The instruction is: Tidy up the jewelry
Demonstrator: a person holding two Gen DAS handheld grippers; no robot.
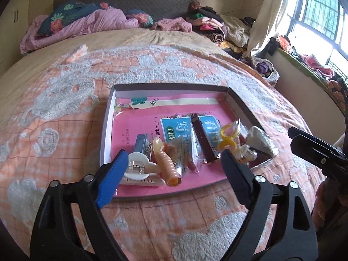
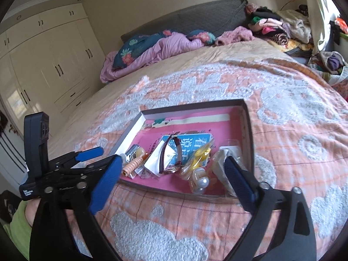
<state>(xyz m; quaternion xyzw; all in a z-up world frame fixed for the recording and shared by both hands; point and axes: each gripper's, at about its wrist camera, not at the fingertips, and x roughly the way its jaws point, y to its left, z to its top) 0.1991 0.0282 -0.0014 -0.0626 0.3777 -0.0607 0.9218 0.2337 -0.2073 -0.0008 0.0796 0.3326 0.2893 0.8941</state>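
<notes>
both tools (image 1: 174,154) (image 2: 173,163) agape, empty, above cluttered tray (image 1: 108,117)

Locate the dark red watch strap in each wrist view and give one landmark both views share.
Left wrist: the watch strap lies right of centre in the tray, running from the blue card toward the near edge.
Right wrist: the watch strap lies mid-tray, looped over a white packet, buckle nearest the camera.
Shared landmark: the blue card under the strap.
</notes>
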